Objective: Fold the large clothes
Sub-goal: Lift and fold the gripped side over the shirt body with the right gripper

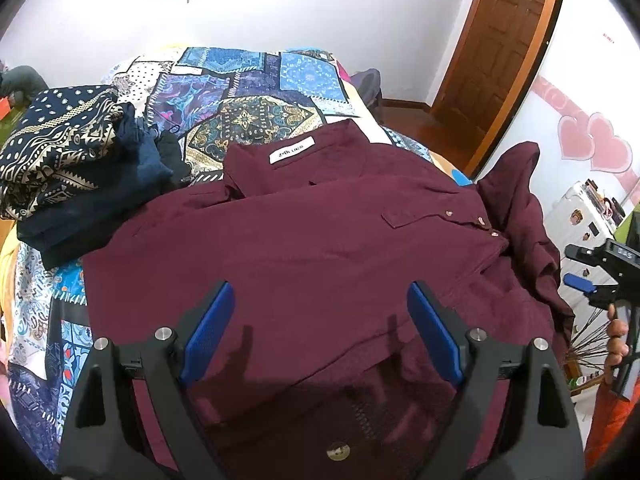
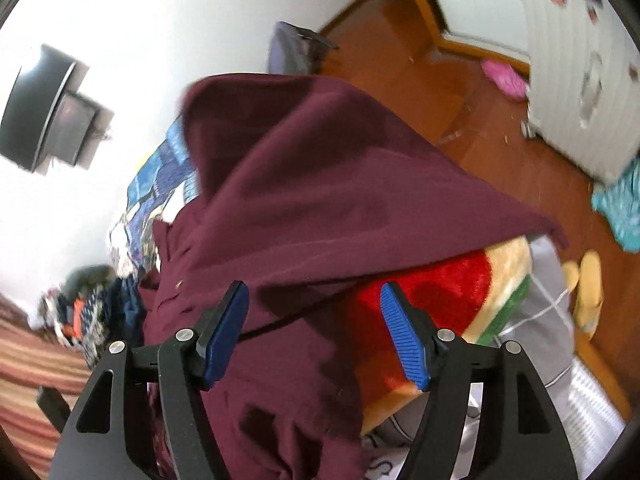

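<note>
A maroon button-up shirt point(image 1: 312, 240) lies spread on the patchwork bedspread point(image 1: 248, 92), collar and white label at the far side. My left gripper point(image 1: 320, 312) hovers open above the shirt's lower part, holding nothing. One sleeve point(image 1: 516, 200) is bunched up at the shirt's right edge. My right gripper point(image 1: 588, 276) shows at the far right of the left wrist view. In the right wrist view it point(image 2: 316, 320) is open and empty, just over the raised maroon cloth point(image 2: 320, 184).
A pile of dark patterned clothes point(image 1: 60, 152) lies at the bed's left. A red watermelon-print blanket point(image 2: 440, 300) hangs at the bed's edge under the shirt. A wooden door point(image 1: 508, 36), a white cabinet point(image 2: 580, 64) and wooden floor point(image 2: 480, 112) lie to the right.
</note>
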Motion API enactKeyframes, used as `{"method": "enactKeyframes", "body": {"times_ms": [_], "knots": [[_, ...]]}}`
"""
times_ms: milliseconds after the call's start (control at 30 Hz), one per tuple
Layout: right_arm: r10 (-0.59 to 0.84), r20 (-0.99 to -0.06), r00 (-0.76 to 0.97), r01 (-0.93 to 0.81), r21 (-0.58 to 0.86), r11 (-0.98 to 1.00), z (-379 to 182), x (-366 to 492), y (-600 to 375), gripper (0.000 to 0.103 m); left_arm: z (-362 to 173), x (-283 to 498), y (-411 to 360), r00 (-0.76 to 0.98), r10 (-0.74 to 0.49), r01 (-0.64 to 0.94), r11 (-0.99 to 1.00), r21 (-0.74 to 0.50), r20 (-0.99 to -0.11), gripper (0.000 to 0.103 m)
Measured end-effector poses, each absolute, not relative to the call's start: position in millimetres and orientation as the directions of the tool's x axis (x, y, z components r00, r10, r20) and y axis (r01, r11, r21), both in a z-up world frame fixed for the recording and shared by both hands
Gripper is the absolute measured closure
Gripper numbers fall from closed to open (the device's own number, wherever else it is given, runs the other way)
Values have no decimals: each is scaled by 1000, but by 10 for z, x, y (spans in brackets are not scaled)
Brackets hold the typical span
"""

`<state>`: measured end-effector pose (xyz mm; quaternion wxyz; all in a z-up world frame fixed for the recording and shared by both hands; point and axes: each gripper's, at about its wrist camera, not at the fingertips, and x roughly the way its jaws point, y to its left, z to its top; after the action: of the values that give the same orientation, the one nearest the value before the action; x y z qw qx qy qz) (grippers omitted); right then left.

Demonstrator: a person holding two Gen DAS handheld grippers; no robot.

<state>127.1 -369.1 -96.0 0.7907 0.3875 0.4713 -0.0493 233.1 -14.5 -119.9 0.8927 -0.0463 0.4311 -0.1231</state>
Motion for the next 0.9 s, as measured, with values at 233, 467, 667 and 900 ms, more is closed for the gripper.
{"method": "enactKeyframes", "body": {"times_ms": [233,467,667,900], "knots": [[310,-756,576,528,634,565,-1307,1416,-3924,36,-1243,2366,-222,585,-255,177,967,-186,-770,15],[190,-800,570,509,525,682,-1169,1656,-3854,87,-1255,2377,-205,588,-239,170,971,-171,-772,15],[127,-732,669,408,504,761,-631,1681,-3655,95,-1216,2329,-139,610,-224,170,974,-151,-760,15],[222,-591,776,120,483,867,196,1773,-2968,96,-1138,2264,-31,638,-229,167,973,-159,-735,15]]}}
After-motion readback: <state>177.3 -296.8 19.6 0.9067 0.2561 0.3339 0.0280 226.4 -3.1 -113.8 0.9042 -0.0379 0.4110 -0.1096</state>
